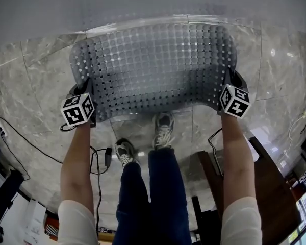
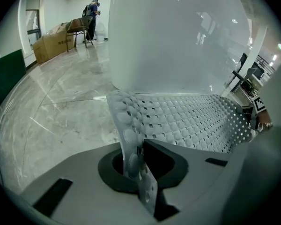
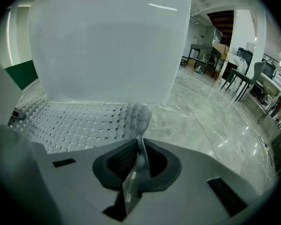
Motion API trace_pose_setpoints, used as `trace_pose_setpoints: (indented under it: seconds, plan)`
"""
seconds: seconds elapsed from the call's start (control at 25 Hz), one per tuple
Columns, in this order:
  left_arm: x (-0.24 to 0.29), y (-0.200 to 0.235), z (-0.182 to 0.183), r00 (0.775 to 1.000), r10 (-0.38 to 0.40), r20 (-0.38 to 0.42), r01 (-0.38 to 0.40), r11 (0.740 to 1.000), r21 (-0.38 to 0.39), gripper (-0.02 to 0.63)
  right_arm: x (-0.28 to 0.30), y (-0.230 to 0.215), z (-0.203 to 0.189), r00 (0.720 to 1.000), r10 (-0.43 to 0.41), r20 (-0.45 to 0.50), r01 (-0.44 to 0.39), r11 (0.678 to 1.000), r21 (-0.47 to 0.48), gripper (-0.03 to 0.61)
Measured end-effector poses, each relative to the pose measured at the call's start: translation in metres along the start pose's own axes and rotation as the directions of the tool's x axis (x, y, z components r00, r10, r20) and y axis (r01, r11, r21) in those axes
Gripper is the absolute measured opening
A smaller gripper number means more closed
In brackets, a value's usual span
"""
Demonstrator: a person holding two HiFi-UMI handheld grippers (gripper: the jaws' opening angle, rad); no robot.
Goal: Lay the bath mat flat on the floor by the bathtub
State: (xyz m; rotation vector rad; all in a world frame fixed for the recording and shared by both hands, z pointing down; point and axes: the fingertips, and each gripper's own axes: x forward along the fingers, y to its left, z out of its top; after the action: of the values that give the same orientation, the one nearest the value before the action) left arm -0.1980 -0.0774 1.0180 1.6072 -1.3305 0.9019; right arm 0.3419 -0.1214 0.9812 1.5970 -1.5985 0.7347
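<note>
left gripper (image 1: 85, 92): pinching bath mat (image 1: 153, 65) corner
right gripper (image 1: 229, 83): pinching the other near corner
done: mat spread beside bathtub (image 2: 178, 36)
left: lower to floor (image 1: 35, 86), release

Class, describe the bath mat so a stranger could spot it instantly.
Find the white bathtub at the top of the head view. Before it, above the marble floor, the bath mat stretches between the left claw and right claw. Only it is grey, bumpy and perforated.

the person wore white sleeves (image 1: 76, 221), dark blue trousers (image 1: 153, 198) and grey laced sneakers (image 1: 164, 129). the left gripper (image 1: 85, 87) and right gripper (image 1: 229, 79) each bore a black-and-white marker cube (image 1: 77, 109).
</note>
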Motion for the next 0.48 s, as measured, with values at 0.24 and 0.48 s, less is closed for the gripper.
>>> trace_pose_setpoints:
  seconds: [0.24, 0.48]
  plan:
    - [0.010, 0.007, -0.008, 1.000, 0.021, -0.018, -0.021, 0.999, -0.027, 0.044, 0.008, -0.002, -0.006, 1.000, -0.019, -0.011, 0.019, 0.999, -0.033, 0.038]
    - [0.017, 0.011, -0.012, 0.998, 0.046, -0.053, -0.048, 0.998, -0.044, 0.045, 0.015, -0.004, -0.012, 0.999, -0.046, -0.025, 0.046, 0.999, -0.006, 0.038]
